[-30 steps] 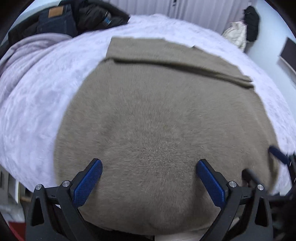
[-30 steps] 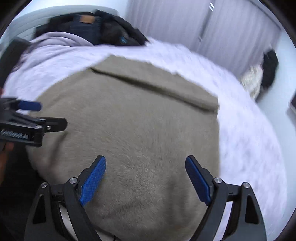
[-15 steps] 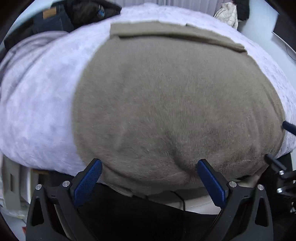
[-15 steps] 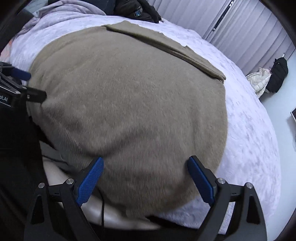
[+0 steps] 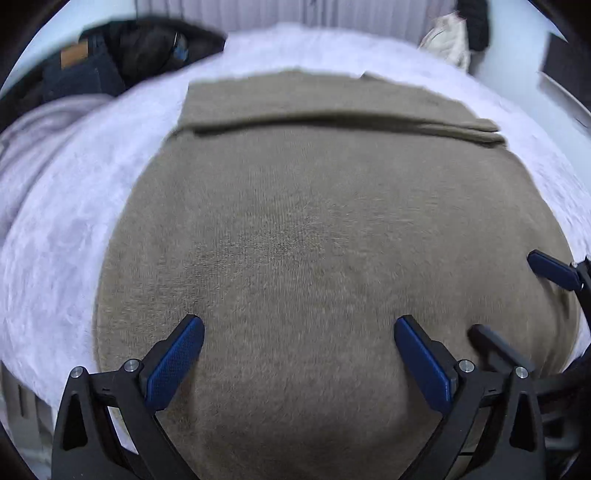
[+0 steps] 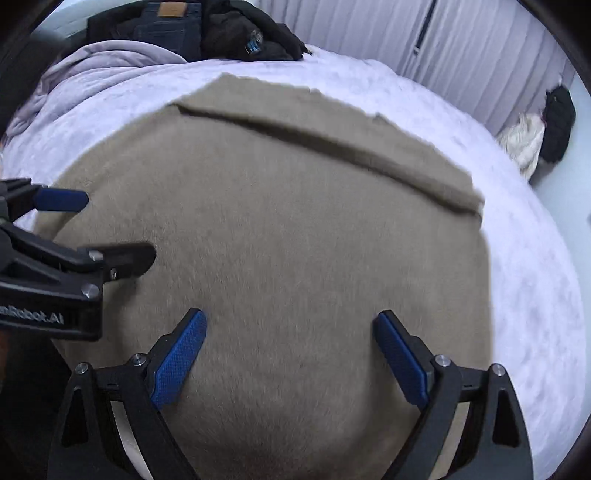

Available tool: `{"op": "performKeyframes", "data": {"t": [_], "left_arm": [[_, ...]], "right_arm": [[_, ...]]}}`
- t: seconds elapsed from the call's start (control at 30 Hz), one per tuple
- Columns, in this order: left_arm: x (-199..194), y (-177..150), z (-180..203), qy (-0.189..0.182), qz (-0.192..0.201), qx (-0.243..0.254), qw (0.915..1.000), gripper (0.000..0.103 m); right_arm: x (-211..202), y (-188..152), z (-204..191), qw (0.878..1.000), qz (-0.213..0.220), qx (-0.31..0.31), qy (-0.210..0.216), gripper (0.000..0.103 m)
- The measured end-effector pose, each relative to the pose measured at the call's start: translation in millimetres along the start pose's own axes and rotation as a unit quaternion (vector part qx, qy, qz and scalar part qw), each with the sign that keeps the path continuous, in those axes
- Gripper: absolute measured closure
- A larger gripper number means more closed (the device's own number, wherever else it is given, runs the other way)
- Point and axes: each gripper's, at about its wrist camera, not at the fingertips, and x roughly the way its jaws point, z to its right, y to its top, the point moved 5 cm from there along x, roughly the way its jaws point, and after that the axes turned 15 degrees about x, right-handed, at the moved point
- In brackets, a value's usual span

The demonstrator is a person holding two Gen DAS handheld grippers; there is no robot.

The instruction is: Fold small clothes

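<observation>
A taupe knit garment (image 5: 317,229) lies flat on the bed, with a folded band (image 5: 332,107) across its far end; it also shows in the right wrist view (image 6: 288,229). My left gripper (image 5: 299,325) is open and empty over the garment's near part, left of centre. My right gripper (image 6: 290,321) is open and empty over the near part to the right. Each gripper shows in the other's view: the right gripper (image 5: 513,299) at the right edge, the left gripper (image 6: 110,229) at the left edge. The near hem is hidden below both grippers.
The bed has a lilac fleece cover (image 5: 66,236), bunched at the far left (image 6: 92,70). Dark jeans and black clothes (image 6: 207,29) are piled at the bed's far end. Pale vertical blinds (image 6: 461,48) and a cream and black heap (image 6: 543,125) stand beyond on the right.
Both grippers dropped back toward the bed's near edge half a second ago, then moved forward again over the garment. Both stayed open. The garment has not moved.
</observation>
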Motion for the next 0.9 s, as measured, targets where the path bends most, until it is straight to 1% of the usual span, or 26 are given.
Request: {"op": "performKeyframes", "data": {"t": [0.03,0.07,0.13,0.17,0.2,0.23,0.27,0.3,0.33,0.37,0.4,0.47,0.53,0.6,0.63,0.67,0.7,0.73,0.77,0.83,0.87,0.9], "left_arm": [[-5.8,-9.4,0.2,-0.007,0.004,0.004,1.0000,0.000],[-9.6,-16.8,-0.9,-0.015,0.005,0.002,0.9999,0.000],[-16.3,-34.1,-2.7,-0.032,0.006,0.007,0.9995,0.000],[-18.8,-42.4,-2.1,-0.035,0.003,0.017,0.9992,0.000],[-21.1,-52.0,0.6,-0.033,-0.005,0.037,0.9988,0.000],[-17.9,-55.9,0.8,-0.025,-0.016,0.063,0.9976,0.000],[-21.4,-62.3,4.4,-0.006,-0.023,0.096,0.9951,0.000],[-24.2,-62.4,4.3,0.010,-0.019,0.122,0.9923,0.000],[-31.5,-65.8,8.7,0.023,-0.007,0.148,0.9886,0.000],[-38.7,-67.7,12.6,0.028,0.005,0.164,0.9860,0.000],[-45.9,-68.1,16.0,0.028,0.015,0.172,0.9846,0.000],[-55.9,-64.9,25.1,0.016,0.031,0.173,0.9844,0.000],[-59.7,-54.5,31.8,0.009,0.052,0.160,0.9858,0.000],[-51.9,-44.0,32.5,-0.009,0.061,0.142,0.9879,0.000],[-41.6,-41.2,27.0,-0.010,0.055,0.128,0.9903,0.001],[-28.5,-40.8,19.9,0.002,0.036,0.114,0.9928,0.001],[-15.8,-45.8,16.3,0.002,0.014,0.106,0.9942,0.000],[-9.5,-49.1,13.0,-0.013,0.018,0.100,0.9948,0.000],[-12.2,-49.9,11.1,-0.019,0.034,0.100,0.9942,0.000],[-16.0,-57.5,10.8,-0.015,0.041,0.110,0.9930,0.000],[-16.8,-63.1,10.8,-0.008,0.040,0.118,0.9922,0.000],[-16.7,-68.8,9.7,-0.001,0.039,0.126,0.9913,0.000]], "right_arm": [[-6.4,-8.3,3.7,1.000,0.021,0.005,0.010,0.008],[-12.6,-18.9,6.6,0.999,0.028,0.001,0.015,0.008],[-23.5,-40.0,13.0,0.999,0.030,-0.020,0.022,0.007],[-29.5,-52.2,15.7,0.999,0.030,-0.033,0.023,0.006],[-33.5,-62.9,15.5,0.998,0.031,-0.052,0.016,0.004],[-38.2,-72.7,14.0,0.996,0.035,-0.084,0.003,0.003],[-41.2,-85.5,12.8,0.991,0.042,-0.123,-0.014,0.003],[-44.8,-97.7,10.7,0.984,0.051,-0.166,-0.031,0.003],[-46.4,-105.8,7.4,0.978,0.049,-0.198,-0.044,0.003],[-49.8,-113.6,4.9,0.971,0.050,-0.226,-0.053,0.003],[-54.8,-114.9,1.9,0.968,0.057,-0.240,-0.052,0.003],[-73.5,-111.9,-10.0,0.966,0.087,-0.243,-0.026,0.003],[-89.9,-99.0,-27.4,0.967,0.116,-0.227,0.005,0.003],[-100.8,-91.5,-47.6,0.969,0.132,-0.208,0.032,0.003],[-100.9,-85.6,-58.6,0.969,0.135,-0.203,0.043,0.003],[-96.6,-81.9,-64.3,0.969,0.138,-0.205,0.031,0.002],[-86.6,-80.0,-70.3,0.966,0.144,-0.217,-0.004,0.002],[-76.5,-80.3,-72.5,0.964,0.146,-0.222,-0.016,0.002],[-65.5,-82.0,-72.6,0.966,0.135,-0.221,-0.016,0.002],[-42.2,-86.5,-60.2,0.974,0.103,-0.202,-0.026,0.002],[-36.3,-91.4,-51.3,0.978,0.093,-0.188,-0.018,0.002],[-37.3,-95.9,-41.9,0.980,0.092,-0.175,-0.001,0.002]]}}
